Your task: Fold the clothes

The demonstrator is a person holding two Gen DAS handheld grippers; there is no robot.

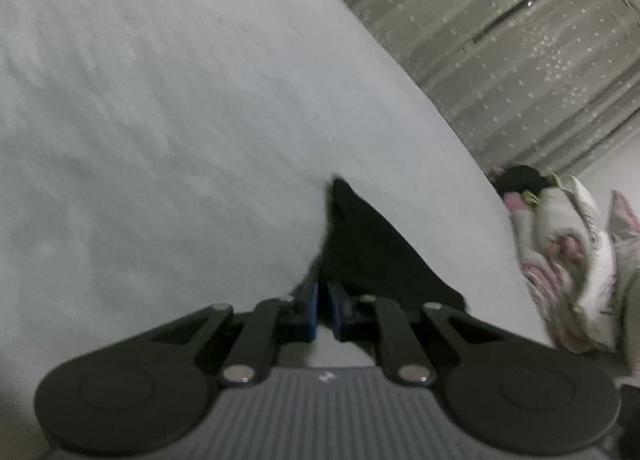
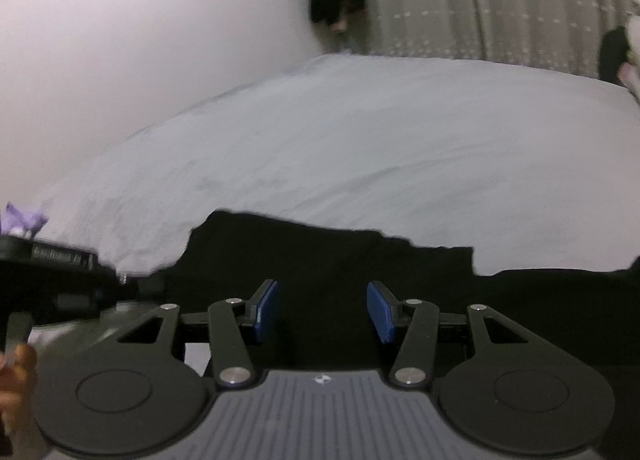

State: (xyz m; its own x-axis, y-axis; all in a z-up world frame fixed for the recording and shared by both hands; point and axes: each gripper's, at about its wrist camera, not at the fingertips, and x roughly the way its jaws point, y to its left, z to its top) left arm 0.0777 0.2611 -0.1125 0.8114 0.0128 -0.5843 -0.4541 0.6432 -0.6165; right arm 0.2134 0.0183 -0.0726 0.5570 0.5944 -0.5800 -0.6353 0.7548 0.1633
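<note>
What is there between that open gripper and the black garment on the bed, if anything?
Nothing visible. The right gripper stands open directly over the black garment, with only dark cloth showing between its blue pads. The left gripper is already shut on that garment's corner on the bed.

Left hand-held gripper pinching black garment on white bedsheet

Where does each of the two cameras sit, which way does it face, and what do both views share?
Left wrist view: sits on the left tongs, facing along them over the pale grey bed sheet toward the spotted grey curtain; the tongs are shut on the black cloth garment.
Right wrist view: sits on the right tongs, open above that garment, facing the curtain; a hand shows at left.
Shared: sheet, garment, curtain.
</note>
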